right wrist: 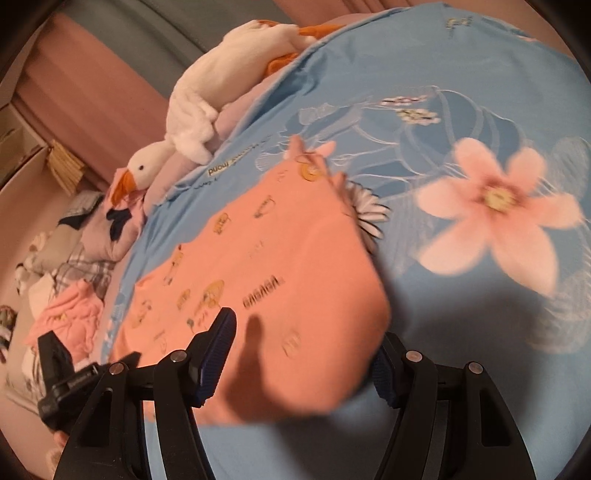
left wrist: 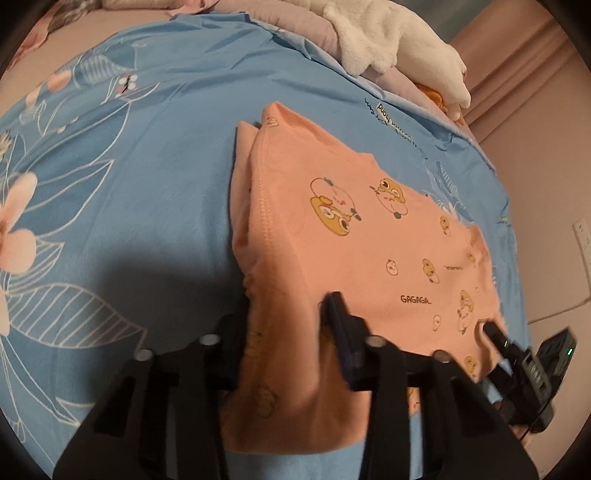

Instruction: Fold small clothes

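Observation:
A small peach garment (left wrist: 332,229) printed with yellow cartoon ducks and "GAGAGA" lies partly folded on the blue floral sheet (left wrist: 129,177). My left gripper (left wrist: 284,317) is open, its fingers straddling the garment's near edge, one finger on top of the cloth. The other gripper's tip shows at the garment's right corner (left wrist: 496,334). In the right wrist view the same garment (right wrist: 266,266) lies under my right gripper (right wrist: 303,343), which is open with its jaws wide apart over the near edge, and the cloth is blurred there.
A white plush goose (right wrist: 192,110) with an orange beak lies at the sheet's far edge, on pinkish bedding (left wrist: 314,33). A heap of other clothes (right wrist: 74,266) sits beyond the sheet on the left. Pink curtains (left wrist: 517,74) hang beside the bed.

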The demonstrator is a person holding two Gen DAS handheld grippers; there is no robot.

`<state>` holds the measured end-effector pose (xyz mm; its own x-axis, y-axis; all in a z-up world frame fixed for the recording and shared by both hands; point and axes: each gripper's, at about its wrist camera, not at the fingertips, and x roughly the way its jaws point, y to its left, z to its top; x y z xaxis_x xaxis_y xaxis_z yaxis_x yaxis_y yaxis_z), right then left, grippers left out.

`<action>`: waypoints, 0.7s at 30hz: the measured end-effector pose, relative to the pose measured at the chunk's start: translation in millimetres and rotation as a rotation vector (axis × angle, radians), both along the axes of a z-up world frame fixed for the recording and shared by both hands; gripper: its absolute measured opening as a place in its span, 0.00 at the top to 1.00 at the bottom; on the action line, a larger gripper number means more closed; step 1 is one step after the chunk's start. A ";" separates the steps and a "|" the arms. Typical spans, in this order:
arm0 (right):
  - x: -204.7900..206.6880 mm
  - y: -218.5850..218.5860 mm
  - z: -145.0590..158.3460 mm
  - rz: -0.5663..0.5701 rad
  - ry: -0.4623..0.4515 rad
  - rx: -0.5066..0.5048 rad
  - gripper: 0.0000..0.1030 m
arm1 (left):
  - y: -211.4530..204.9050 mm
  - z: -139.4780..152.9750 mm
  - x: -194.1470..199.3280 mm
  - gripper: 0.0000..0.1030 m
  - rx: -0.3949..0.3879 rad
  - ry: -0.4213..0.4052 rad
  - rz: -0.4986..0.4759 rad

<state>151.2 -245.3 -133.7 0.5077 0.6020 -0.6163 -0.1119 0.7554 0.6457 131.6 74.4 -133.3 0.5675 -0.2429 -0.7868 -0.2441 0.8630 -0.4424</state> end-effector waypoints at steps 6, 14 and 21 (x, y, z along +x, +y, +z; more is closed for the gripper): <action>12.8 11.5 -3.9 0.006 -0.015 0.018 0.80 | -4.0 9.4 -5.1 0.85 0.015 -0.002 0.013; -17.5 -5.6 31.9 0.012 -0.085 -0.011 0.86 | -27.1 38.2 -45.4 0.86 0.048 -0.028 -0.054; -49.5 -23.4 47.2 0.031 -0.091 -0.052 0.86 | -40.5 32.3 -82.9 0.85 0.029 0.019 -0.077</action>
<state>101.7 -268.7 -86.5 0.5449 0.5868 -0.5990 -0.1920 0.7827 0.5921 48.8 33.8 -101.1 0.5325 -0.2624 -0.8047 -0.1844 0.8919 -0.4129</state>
